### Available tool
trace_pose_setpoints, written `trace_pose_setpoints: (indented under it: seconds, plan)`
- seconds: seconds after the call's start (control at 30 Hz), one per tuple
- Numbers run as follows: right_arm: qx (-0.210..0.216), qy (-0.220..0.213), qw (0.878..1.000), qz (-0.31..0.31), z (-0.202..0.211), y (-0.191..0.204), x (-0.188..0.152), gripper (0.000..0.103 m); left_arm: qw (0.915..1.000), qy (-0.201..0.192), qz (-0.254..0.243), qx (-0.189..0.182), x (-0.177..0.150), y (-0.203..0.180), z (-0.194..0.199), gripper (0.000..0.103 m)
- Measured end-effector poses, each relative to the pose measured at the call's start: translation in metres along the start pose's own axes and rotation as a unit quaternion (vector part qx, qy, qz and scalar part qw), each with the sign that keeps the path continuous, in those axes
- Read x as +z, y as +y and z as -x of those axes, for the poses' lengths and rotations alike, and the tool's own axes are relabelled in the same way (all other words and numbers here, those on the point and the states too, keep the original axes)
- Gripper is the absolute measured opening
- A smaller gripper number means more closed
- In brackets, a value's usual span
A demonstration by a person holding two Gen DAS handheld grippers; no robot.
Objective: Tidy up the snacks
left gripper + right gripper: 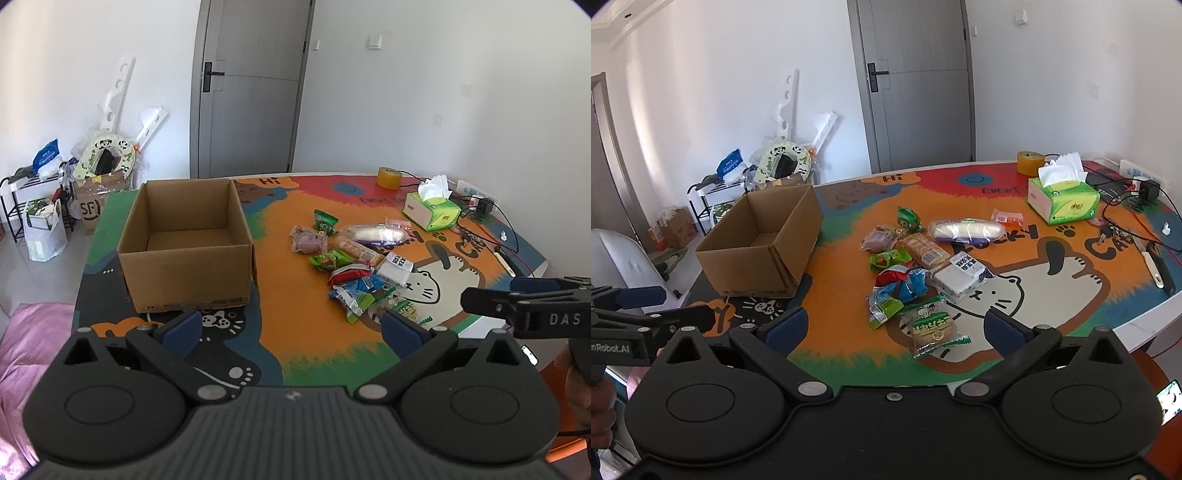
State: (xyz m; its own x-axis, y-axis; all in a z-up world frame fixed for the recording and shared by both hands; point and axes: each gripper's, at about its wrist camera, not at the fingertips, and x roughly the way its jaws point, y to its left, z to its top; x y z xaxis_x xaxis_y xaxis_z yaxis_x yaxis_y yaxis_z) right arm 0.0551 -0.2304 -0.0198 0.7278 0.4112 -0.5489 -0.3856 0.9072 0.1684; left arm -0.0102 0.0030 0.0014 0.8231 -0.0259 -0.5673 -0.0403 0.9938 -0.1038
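An open, empty cardboard box [184, 243] stands on the left of the colourful table mat [303, 332]; it also shows in the right wrist view [764, 240]. Several wrapped snacks lie in a loose pile [351, 262] right of the box, also in the right wrist view [916, 266]. A green-and-white biscuit pack [932, 326] lies nearest, between my right gripper's fingers in view. My left gripper [291, 326] is open and empty above the table's near edge. My right gripper [895, 326] is open and empty, just short of the pile.
A green tissue box [1062, 199], a tape roll [1030, 162], a power strip with cables [1141, 181], keys [1112, 230] and a black-and-white tool [1158, 267] lie at the table's right and far side. Clutter, a shoe rack [33, 206] and a door [251, 88] are beyond.
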Motion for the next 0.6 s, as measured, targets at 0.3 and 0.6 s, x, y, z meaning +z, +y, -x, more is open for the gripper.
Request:
trace_pose_setpoints:
  seconds: [0.3, 0.6]
  plan:
    - [-0.006, -0.003, 1.0, 0.0, 0.0024, 0.0, -0.0012, 0.103, 1.0, -0.008, -0.003, 0.005, -0.0001, -0.0015, 0.0015, 0.103]
    - [-0.007, -0.005, 1.0, 0.0, 0.0045, 0.0002, -0.0002, 0.103, 0.9999, -0.012, 0.004, 0.004, 0.0012, 0.0017, 0.0037, 0.103]
